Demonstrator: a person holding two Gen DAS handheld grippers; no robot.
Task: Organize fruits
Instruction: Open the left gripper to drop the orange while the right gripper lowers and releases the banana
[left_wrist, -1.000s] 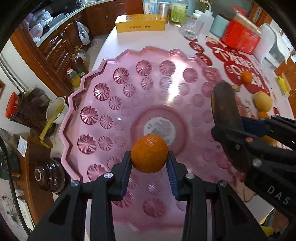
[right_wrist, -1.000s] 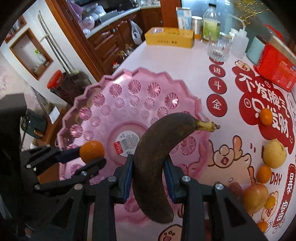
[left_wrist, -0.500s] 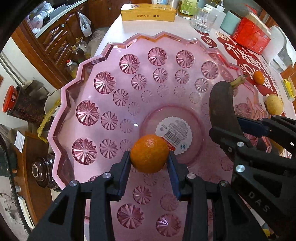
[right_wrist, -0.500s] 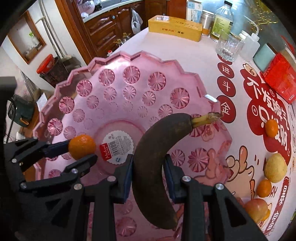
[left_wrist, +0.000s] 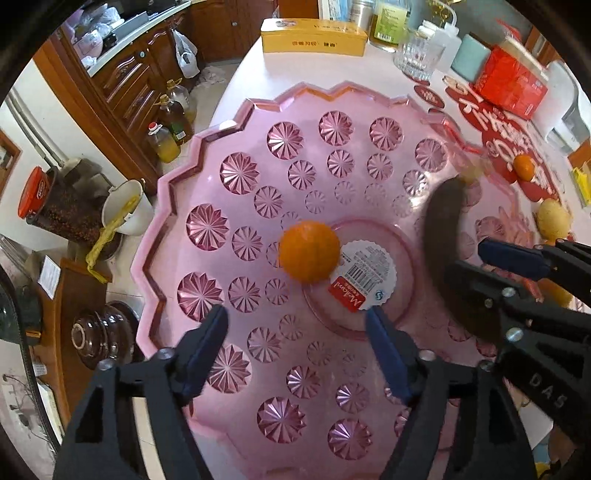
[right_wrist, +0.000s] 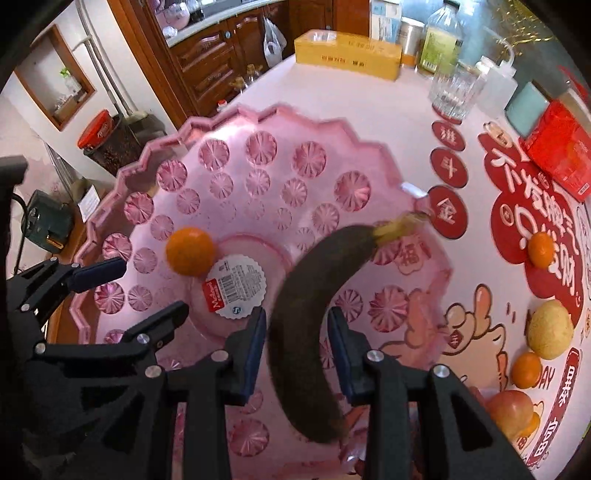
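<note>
Kitchen setting: wooden cabinets behind, white table (right_wrist: 369, 122) with a red-printed cloth. Your pink plastic fruit tray (left_wrist: 177, 192) fills most of both views. Your left gripper (left_wrist: 295, 343) hangs above it, jaws wide apart, having just been opening; nothing lies between the pads. The mandarin (left_wrist: 309, 251) sits free in the tray, at the edge of the round centre, overlapping the barcode label (left_wrist: 364, 275). Your right gripper (right_wrist: 297, 350) has its pads close on either side of a dark, overripe banana (right_wrist: 314, 317), stem end toward the tray's right rim. Whether the banana touches the tray: cannot tell. More fruit (right_wrist: 549, 328) lies on the cloth, right of the tray.
</note>
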